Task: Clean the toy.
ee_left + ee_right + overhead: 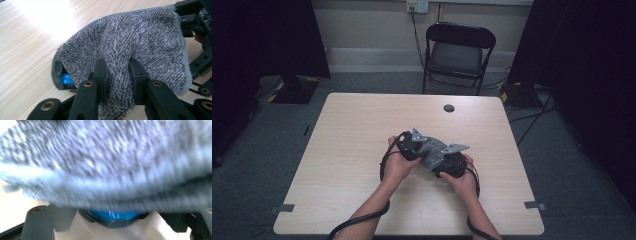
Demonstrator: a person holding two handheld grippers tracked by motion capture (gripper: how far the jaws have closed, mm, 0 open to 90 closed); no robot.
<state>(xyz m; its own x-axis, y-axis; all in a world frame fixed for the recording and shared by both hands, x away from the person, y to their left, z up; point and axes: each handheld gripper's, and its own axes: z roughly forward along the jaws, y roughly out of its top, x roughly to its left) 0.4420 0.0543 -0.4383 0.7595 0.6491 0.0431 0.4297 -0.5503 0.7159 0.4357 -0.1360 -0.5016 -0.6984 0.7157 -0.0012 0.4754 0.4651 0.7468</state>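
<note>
Left gripper (117, 75) pinches a fold of the grey cloth (140, 42), rubbing it over the goggles (62, 78) to wipe them. Right gripper (451, 161) stands wide, apparently clamping the goggles' frame steady. All mid-table (362, 130), toward the near edge.

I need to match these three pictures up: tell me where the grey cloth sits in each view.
High view: grey cloth at table centre, between the two grippers.
Left gripper view: it fills the middle, pinched by the left gripper.
Right gripper view: blurred, across the top half.
Shared landmark: the blue-lensed black frame under the cloth, also low centre in the right gripper view.
</note>
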